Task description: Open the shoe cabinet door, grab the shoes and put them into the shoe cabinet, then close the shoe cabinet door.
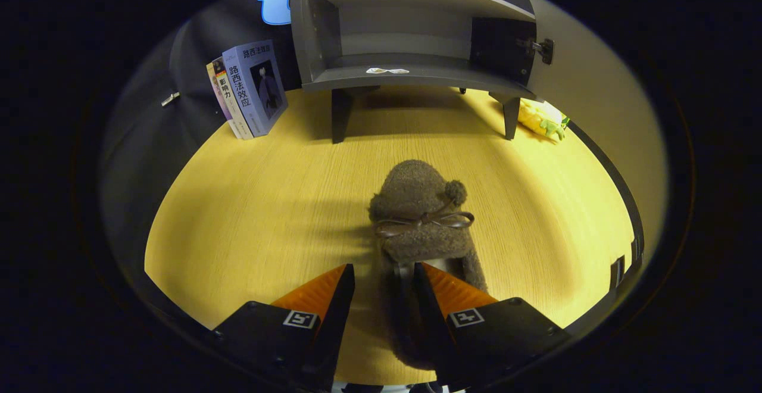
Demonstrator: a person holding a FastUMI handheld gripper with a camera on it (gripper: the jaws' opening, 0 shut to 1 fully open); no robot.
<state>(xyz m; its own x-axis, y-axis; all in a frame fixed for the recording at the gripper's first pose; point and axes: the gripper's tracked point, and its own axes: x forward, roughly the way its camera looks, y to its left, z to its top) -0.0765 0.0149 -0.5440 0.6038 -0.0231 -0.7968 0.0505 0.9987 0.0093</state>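
A brown fuzzy slipper (419,202) with a thin bow and a pompom lies on the yellow wooden table (268,214), toe pointing toward the cabinet. My gripper (384,268) is open at its heel end. The right finger (443,292) reaches into the shoe's opening and the left finger (327,295) stands outside its left side, with a strip of table showing between that finger and the shoe. Beyond the shoe stands the grey shoe cabinet (411,74) on short legs. Its door (589,101) is swung open to the right, and the lower shelf holds nothing but a small white sticker.
A few books (253,89) lean against the wall left of the cabinet. A yellow plush toy (542,119) lies by the cabinet's right leg, under the open door. The table's dark rim (619,190) curves along the right.
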